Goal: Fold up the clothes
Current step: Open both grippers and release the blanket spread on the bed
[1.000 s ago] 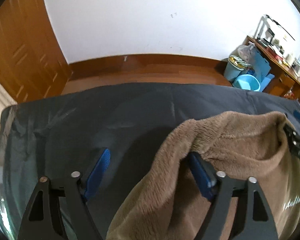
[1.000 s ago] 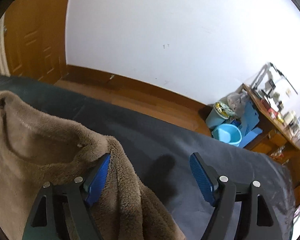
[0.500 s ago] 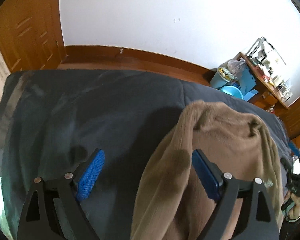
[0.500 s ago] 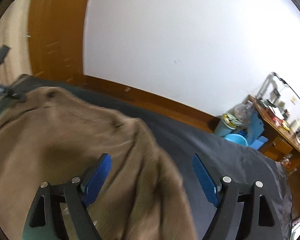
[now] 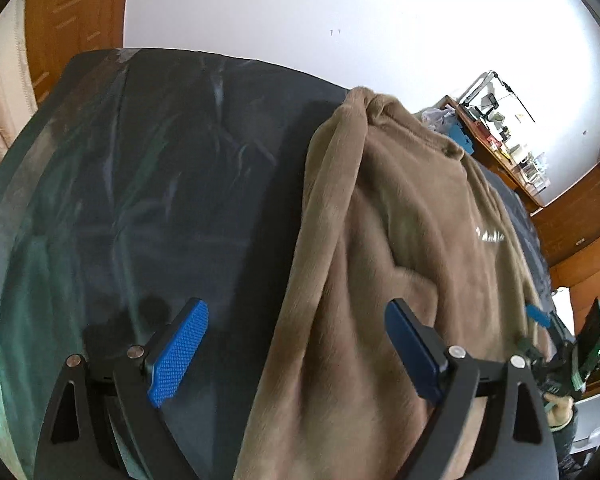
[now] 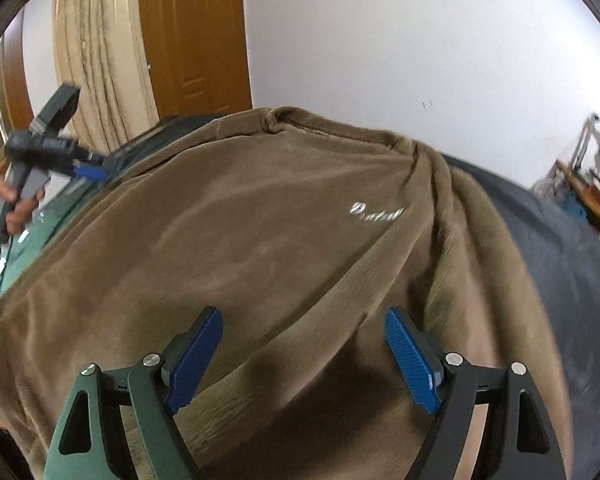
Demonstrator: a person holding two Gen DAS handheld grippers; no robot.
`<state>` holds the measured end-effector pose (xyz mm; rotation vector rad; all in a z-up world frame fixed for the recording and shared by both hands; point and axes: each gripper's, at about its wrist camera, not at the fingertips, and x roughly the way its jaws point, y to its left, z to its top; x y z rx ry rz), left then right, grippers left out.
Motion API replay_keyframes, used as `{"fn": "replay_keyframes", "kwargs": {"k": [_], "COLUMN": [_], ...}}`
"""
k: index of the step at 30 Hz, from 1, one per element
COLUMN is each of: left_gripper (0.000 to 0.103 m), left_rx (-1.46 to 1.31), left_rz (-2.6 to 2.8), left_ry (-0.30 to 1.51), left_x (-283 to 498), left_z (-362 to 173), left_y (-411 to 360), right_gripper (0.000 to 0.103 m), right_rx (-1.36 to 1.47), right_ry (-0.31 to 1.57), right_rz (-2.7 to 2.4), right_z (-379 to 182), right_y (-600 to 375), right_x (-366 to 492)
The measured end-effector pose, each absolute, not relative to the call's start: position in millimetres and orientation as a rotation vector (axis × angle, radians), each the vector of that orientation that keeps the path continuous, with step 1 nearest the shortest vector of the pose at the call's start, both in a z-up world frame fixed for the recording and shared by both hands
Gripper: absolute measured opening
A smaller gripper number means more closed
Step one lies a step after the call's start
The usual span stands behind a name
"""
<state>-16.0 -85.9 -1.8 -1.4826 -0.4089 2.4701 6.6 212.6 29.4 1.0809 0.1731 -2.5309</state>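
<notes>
A brown fleece sweatshirt [image 5: 400, 220] with a small white logo lies spread on a dark sheet-covered bed [image 5: 160, 180]; it also fills the right wrist view [image 6: 260, 240]. My left gripper [image 5: 296, 348] is open and empty over the garment's left edge, its left pad over bare sheet. My right gripper [image 6: 304, 352] is open and empty above the lower body of the sweatshirt. The left gripper also shows at the far left of the right wrist view [image 6: 88, 172], and the right gripper at the far right of the left wrist view [image 5: 540, 316].
A white wall and wooden doors [image 6: 196, 32] stand behind the bed. A beige curtain [image 6: 100, 52] hangs at the left. A cluttered wooden shelf [image 5: 500, 136] is at the far right. Dark sheet [image 6: 560, 260] lies to the right of the garment.
Both grippers have pulled back and tilted down from the raised garment. The sweatshirt, bunched and held up a second ago, now lies spread flat on the bed.
</notes>
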Motion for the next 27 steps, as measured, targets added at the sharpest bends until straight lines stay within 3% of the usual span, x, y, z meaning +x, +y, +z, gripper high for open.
{"fn": "replay_keyframes", "kwargs": {"k": [12,13,17,23,27], "left_gripper": [0.091,0.086,0.036,0.014,0.012], "left_rx": [-1.457,-1.451,-1.449,-1.446,-1.411], "left_rz": [2.479,2.484,2.473,2.525,2.717], "left_ry": [-0.442,-0.443,-0.455,-0.428,-0.327], "left_x": [25,24,24,20,7], "left_z": [-30,-30,-31,-18,18], "left_y": [-81,-80,-75,-76,-94], "right_gripper": [0.085,0.085,0.085,0.085,0.085], "right_rx": [1.026,1.021,0.993,0.981,0.976], "right_ry": [-0.053,-0.07,-0.126,-0.121,-0.122], "right_rz": [-2.499,-2.5,-2.507,-2.501,-2.501], "right_z": [20,20,22,23,23], "right_y": [209,211,218,217,219], "right_x": [21,21,25,25,27]}}
